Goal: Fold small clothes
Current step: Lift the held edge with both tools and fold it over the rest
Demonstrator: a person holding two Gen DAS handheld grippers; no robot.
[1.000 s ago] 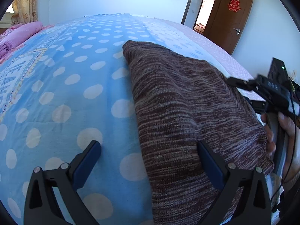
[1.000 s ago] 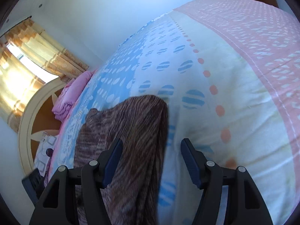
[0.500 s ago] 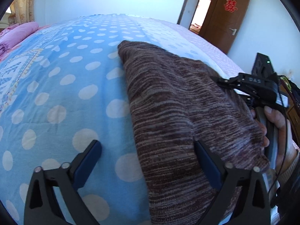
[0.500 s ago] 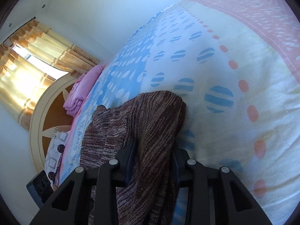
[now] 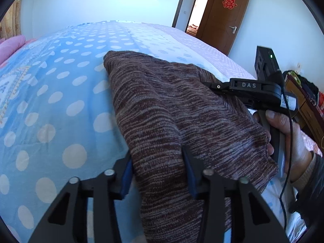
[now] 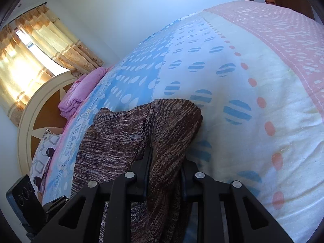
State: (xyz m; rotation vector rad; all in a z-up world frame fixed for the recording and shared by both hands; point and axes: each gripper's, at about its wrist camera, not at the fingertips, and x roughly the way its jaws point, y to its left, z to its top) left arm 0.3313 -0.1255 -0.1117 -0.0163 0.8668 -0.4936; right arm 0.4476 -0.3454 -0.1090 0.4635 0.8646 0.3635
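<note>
Now I see both hand-held grippers, left (image 5: 158, 174) and right (image 6: 166, 168), closed on the brown knit garment (image 5: 172, 109) lying on the bed (image 5: 60, 101); its near edge is cut off below.
</note>
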